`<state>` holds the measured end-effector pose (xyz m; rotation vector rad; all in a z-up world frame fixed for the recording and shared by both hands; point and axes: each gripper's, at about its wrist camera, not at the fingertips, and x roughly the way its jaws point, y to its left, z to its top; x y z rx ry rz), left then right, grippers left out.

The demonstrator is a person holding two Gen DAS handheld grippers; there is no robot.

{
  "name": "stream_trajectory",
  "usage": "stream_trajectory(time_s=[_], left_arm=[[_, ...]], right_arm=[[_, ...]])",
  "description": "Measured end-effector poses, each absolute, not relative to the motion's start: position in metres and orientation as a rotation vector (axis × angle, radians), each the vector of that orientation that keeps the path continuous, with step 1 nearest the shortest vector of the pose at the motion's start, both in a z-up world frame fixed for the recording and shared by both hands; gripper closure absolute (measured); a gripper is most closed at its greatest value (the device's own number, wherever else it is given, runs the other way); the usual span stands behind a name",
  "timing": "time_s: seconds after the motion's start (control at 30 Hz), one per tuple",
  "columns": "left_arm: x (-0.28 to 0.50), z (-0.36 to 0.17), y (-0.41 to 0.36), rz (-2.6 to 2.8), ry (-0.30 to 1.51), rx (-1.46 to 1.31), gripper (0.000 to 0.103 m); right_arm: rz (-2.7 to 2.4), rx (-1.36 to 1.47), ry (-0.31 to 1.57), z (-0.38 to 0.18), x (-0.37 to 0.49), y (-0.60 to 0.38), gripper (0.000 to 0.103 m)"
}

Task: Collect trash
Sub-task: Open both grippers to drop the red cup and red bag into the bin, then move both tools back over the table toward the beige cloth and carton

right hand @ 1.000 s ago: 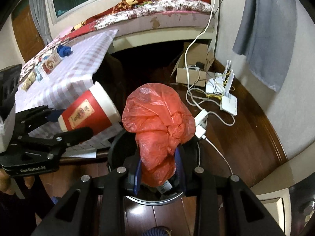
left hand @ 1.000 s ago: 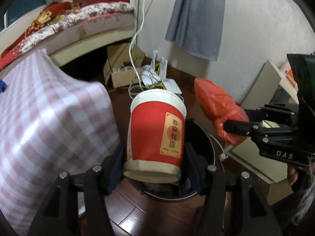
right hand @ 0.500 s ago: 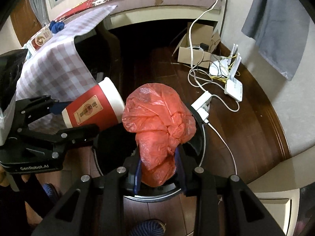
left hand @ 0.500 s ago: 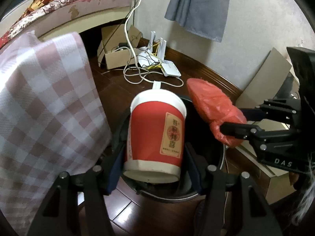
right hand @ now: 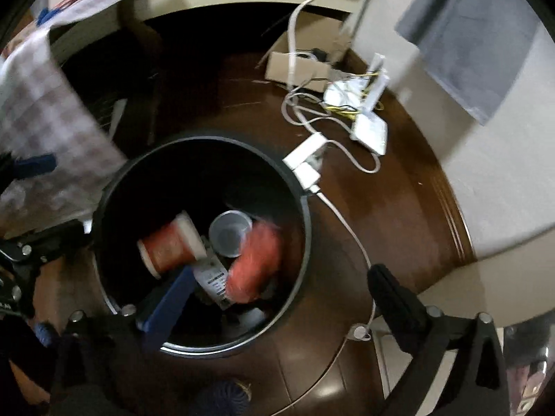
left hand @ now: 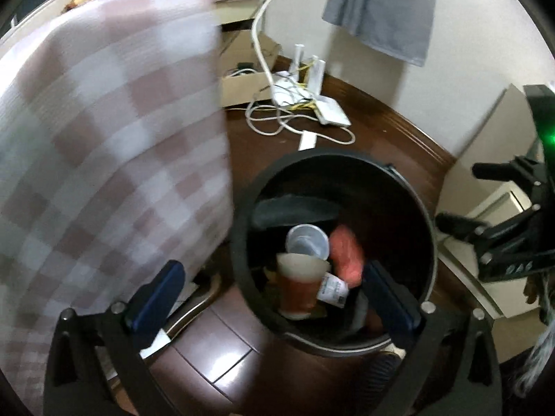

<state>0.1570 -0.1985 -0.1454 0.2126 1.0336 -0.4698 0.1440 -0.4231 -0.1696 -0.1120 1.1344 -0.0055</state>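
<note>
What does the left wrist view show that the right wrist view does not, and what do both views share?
Only the left wrist view shows the right gripper, at its right edge, jaws opening with nothing between them. Only the right wrist view shows the dark space under the bed and a blue object up on the checked cloth. Both share the black bin, with the red paper cup, the red plastic bag and a clear cup inside, plus the checked cloth, the white router and the grey towel.

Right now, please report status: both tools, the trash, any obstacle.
Left tool and right tool opening, nothing between them. Red paper cup and crumpled red plastic bag inside round black bin. No obstacle.
</note>
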Motion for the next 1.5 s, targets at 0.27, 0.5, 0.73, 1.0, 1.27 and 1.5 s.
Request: stream_trajectory(time_s=[0.27,0.5,0.73,1.0,1.27,1.5], left_arm=[[0.152,-0.136,-0.193,-0.440,1.006,0.210,0.001],[0.148,-0.122,-0.192,-0.432,0.971,0.221,0.001],[0.137,-0.090,-0.184,-0.431,0.909,0.212,0.001],[0.134,-0.054,-0.171,-0.409,0.835,0.188,0.001],[0.136,-0.025,-0.135,-0.331,0.775,0.168,0.001],[0.139,-0.011,-0.097,-0.220,0.740,0.139,0.001]], right_arm=[[-0.003,-0.133,1.116,-0.161,0.143,-0.415,0.001],[0.006,-0.138,1.077,-0.137,0.140,-0.405,0.001],[0.006,-0.140,0.995,-0.098,0.138,-0.393,0.001],[0.034,-0.147,0.892,-0.051,0.135,-0.370,0.001],[0.078,-0.143,0.816,-0.019,0.141,-0.348,0.001],[0.177,-0.177,0.767,0.000,0.154,-0.297,0.001]])
